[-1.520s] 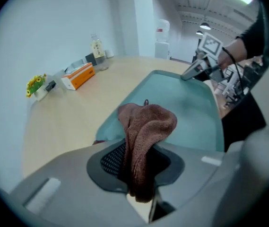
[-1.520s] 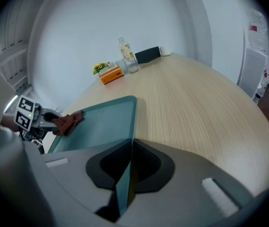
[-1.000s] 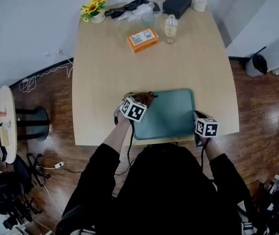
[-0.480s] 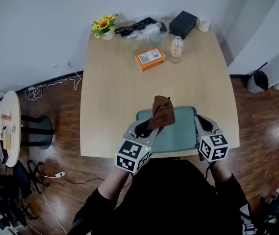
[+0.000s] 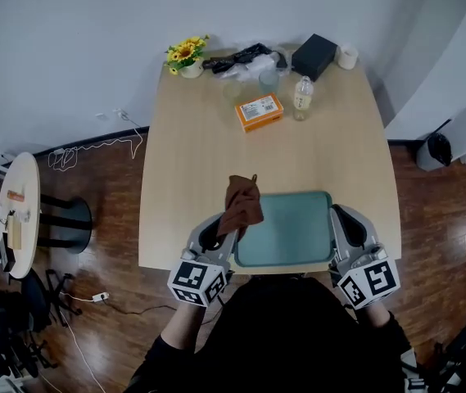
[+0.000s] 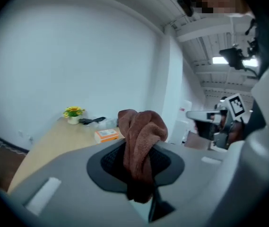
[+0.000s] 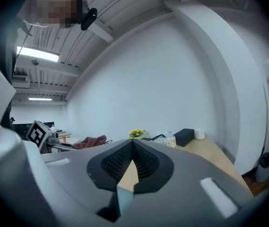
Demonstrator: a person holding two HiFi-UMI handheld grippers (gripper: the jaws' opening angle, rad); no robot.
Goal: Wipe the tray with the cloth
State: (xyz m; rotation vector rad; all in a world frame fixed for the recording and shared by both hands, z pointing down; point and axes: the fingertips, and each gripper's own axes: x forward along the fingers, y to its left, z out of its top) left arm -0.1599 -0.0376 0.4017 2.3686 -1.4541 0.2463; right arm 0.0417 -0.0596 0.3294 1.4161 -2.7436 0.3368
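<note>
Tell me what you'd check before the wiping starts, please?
1. Brown cloth clamped in left gripper: ok.
2. Teal tray bare: ok.
3. Cloth touching tray: not ok, it is held up in the air.
4. Right gripper free: ok, shut with nothing between its jaws.
5. Orange box and bottle well away from tray: ok.
</note>
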